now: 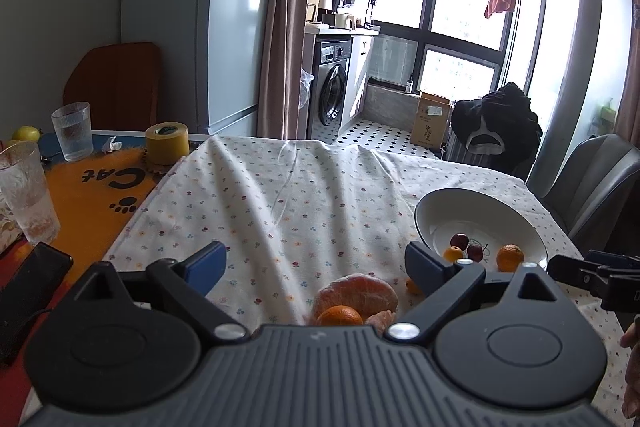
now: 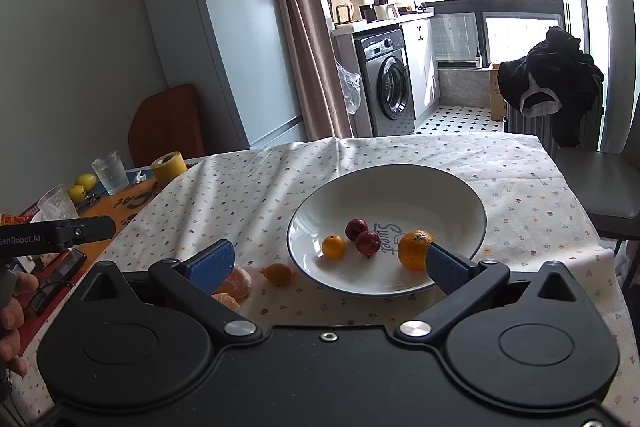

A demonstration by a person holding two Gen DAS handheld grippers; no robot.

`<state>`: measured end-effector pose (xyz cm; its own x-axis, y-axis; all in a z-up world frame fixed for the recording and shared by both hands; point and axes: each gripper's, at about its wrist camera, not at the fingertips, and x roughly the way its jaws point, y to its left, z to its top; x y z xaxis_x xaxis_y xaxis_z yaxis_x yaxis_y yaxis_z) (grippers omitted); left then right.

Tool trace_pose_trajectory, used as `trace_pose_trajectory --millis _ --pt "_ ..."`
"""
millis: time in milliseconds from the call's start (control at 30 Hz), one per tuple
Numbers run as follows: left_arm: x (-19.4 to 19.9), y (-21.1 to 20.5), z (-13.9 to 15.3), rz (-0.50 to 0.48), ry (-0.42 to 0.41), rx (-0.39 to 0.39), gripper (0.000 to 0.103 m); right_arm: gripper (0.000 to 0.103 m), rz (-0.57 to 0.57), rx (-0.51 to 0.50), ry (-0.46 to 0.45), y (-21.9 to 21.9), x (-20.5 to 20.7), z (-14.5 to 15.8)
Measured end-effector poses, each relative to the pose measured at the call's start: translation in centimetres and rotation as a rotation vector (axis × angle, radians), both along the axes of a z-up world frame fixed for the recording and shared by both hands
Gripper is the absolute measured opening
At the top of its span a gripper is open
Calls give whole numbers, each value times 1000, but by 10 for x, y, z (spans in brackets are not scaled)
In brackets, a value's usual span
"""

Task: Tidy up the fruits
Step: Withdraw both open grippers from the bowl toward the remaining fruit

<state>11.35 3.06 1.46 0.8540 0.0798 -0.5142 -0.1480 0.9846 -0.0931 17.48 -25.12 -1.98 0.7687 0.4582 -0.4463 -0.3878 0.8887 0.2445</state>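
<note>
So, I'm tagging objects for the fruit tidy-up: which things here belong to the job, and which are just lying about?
Part of the job:
white bowl
two red fruits
small orange fruit in the bowl
mandarin in the bowl
peeled mandarin
small orange fruit on the cloth

Lying about:
tape roll
two glasses
yellow fruits

White bowl [image 2: 400,187] printed "Sweet", upright on the floral tablecloth, holding two dark red fruits [image 2: 362,235], a small yellow-orange citrus [image 2: 333,246] and a larger orange [image 2: 414,249]; outside it, just left of the rim, lie a small citrus [image 2: 277,273] and peeled mandarin pieces [image 1: 354,297].
</note>
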Motion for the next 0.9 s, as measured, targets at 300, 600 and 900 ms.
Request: trace_pose_trajectory --millis 300,600,900 --pt "-9 13 -10 14 28 -1 96 103 30 -3 27 14 -2 -8" --pt "-15 28 -24 26 65 -15 96 103 85 -13 49 33 -4 -15" --pt "-20 42 -40 40 72 -51 95 103 149 -35 100 55 -4 -23"
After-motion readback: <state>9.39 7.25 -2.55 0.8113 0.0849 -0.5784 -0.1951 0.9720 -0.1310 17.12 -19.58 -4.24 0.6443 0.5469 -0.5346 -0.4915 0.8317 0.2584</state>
